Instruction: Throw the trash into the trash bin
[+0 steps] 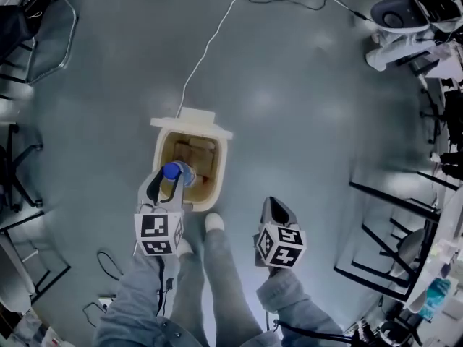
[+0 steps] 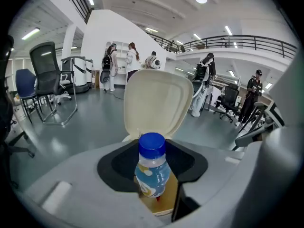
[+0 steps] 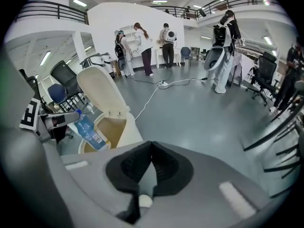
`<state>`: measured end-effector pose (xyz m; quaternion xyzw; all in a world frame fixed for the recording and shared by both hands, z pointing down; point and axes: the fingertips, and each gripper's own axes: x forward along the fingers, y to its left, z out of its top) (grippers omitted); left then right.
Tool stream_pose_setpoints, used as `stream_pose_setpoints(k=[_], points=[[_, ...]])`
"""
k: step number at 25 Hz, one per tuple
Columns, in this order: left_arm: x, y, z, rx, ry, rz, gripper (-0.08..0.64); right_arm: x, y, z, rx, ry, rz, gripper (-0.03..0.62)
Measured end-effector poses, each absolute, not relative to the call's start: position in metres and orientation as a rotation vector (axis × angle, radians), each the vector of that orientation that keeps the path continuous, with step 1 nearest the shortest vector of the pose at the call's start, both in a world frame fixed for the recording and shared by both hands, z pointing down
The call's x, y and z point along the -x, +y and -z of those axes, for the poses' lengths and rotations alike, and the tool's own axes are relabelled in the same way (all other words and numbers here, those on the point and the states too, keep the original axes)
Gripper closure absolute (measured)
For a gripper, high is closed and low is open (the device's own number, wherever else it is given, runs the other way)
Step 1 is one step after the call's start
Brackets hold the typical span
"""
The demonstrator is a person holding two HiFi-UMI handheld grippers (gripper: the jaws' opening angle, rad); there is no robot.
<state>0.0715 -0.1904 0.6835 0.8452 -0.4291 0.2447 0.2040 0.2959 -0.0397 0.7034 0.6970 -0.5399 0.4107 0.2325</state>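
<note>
Drop step: your L gripper [image 1: 171, 183] pinches the bottle [image 1: 176, 173] right over the open bin [image 1: 223, 166], R gripper [image 1: 275, 204] pressed together, empty, so next you spread L's jaws.

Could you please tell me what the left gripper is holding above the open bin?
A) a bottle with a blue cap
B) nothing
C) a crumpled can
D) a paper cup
A: the left gripper clamps a blue-capped bottle over the trash bin.
</note>
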Motion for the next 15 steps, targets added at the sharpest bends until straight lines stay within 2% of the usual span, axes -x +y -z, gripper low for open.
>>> stream_pose_setpoints(k=[15], points=[[-0.089,-0.22,-0.763,-2.262,-1.182,-0.834,0.374,-0.304,-0.058,-0.746,-1.822,-1.461,-1.161,0.589]])
